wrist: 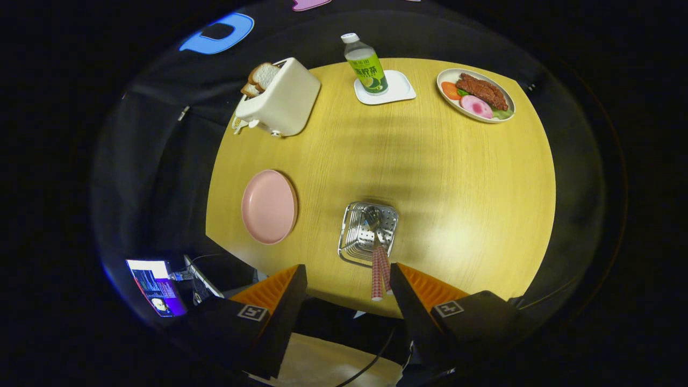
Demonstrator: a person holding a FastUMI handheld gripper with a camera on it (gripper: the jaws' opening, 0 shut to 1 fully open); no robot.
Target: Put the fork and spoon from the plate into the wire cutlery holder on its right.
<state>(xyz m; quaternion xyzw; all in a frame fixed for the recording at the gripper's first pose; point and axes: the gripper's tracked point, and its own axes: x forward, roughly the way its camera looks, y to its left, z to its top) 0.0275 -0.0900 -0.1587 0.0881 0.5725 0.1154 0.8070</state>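
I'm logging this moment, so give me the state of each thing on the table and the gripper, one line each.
pink plate: bare
wire cutlery holder: upright, cutlery inside
patterned cutlery handles: sticking out of holder
bottle: capped, upright on coaster
toaster: bread in slots
food plate: loaded
gripper: open, holding nothing

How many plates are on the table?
2. An empty pink plate sits left of the wire cutlery holder; a white plate with food sits far beyond, right of the bottle.
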